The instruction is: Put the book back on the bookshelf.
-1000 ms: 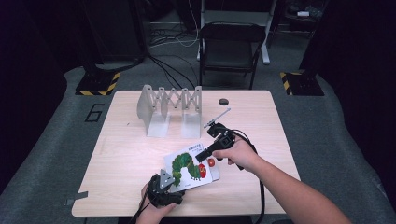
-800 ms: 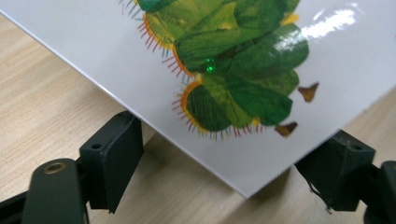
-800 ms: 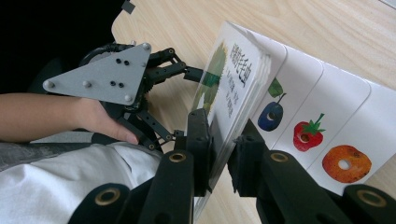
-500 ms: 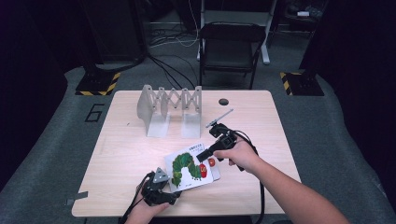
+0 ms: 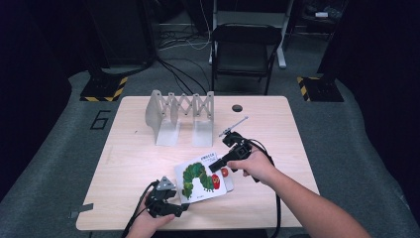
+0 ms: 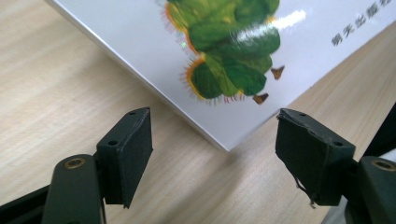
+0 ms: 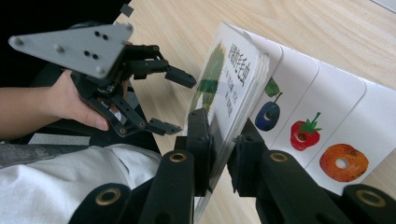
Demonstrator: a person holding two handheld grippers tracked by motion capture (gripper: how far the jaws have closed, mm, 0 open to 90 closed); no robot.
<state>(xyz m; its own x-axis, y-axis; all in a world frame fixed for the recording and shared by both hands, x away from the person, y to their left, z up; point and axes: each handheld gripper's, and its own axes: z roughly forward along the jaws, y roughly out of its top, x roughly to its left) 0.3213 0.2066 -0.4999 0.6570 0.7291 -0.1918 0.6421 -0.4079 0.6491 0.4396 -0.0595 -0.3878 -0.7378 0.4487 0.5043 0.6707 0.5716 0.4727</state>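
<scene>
A picture book [image 5: 200, 181] with a green caterpillar on its white cover lies near the table's front edge. My right gripper [image 5: 214, 167] is shut on the lifted cover and front pages [image 7: 233, 70], holding them tilted up from the pages with fruit pictures [image 7: 303, 135]; in its own view its jaws [image 7: 222, 154] pinch that edge. My left gripper [image 5: 184, 207] sits at the book's near left corner [image 6: 224, 140]. Its jaws [image 6: 215, 158] have just been closing but stand open, with the corner between them and untouched. The left gripper [image 7: 180, 103] also shows beside the raised cover.
A white accordion rack [image 5: 181, 111] stands at the back of the wooden table [image 5: 129, 163]. A small black round thing [image 5: 237, 107] lies behind the right hand. A black chair [image 5: 242, 49] stands beyond the far edge. The person's white sleeve [image 7: 70, 186] is close below.
My left gripper has drawn back a little to the left from the book's near corner. The right gripper and the raised cover have stayed where they were.
</scene>
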